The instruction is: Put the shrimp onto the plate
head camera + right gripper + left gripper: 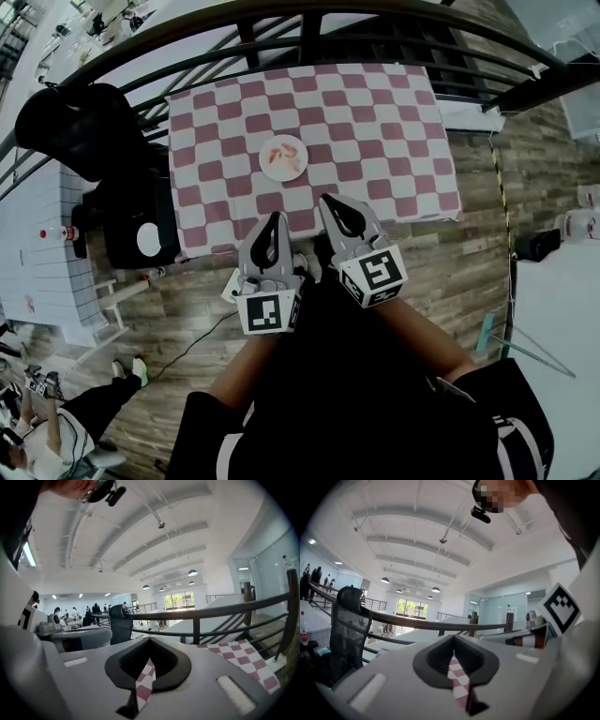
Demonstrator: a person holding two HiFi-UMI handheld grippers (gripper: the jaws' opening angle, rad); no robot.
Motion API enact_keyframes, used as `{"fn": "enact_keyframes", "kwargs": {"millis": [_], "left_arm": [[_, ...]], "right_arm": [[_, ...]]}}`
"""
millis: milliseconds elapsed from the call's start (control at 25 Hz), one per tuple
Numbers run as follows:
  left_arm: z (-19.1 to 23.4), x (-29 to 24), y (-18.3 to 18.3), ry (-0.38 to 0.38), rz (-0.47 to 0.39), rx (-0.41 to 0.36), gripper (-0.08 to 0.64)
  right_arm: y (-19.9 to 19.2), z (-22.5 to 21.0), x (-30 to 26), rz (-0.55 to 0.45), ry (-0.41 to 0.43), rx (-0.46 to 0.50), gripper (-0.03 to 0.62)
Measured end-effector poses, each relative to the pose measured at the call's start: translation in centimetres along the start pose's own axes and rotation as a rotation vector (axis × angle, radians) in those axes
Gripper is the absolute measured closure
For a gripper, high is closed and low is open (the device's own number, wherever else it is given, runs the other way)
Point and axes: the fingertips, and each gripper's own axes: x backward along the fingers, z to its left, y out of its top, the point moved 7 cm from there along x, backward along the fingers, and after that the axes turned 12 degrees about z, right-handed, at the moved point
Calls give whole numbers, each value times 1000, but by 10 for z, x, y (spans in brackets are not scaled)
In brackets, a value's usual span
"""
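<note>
In the head view a small white plate point(283, 157) rests near the middle of a red-and-white checked tablecloth point(375, 112), with orange shrimp point(289, 156) lying on it. My left gripper point(273, 219) hovers over the table's near edge, jaws shut and empty. Just to its right my right gripper point(328, 202) is also shut with nothing held. Both stay well short of the plate. In the left gripper view the left gripper point(451, 656) shows only a sliver of checked cloth through its closed jaws; the right gripper view shows the right gripper point(149, 657) the same way.
A dark metal railing point(309, 28) curves behind the table. A black office chair point(70, 127) and a black bin point(141, 234) stand to the table's left, beside a white table point(37, 244). The floor is wood plank. Another person sits at lower left point(56, 422).
</note>
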Motion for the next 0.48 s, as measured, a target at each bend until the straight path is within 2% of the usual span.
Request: {"fn": "enact_keyframes", "kwargs": {"millis": [80,280,480], "left_arm": [[-4,6,1,-18,-6,-14,551],[-8,12,6,-24,-12,-18,551],[-11,18,11,-48,-66,-26,551]], "right_arm": [[-2,10,7,-19,-28,32,594],[-1,22,19,-37,-32,33,594],[9,23,27,-74,-40,27,594]]}}
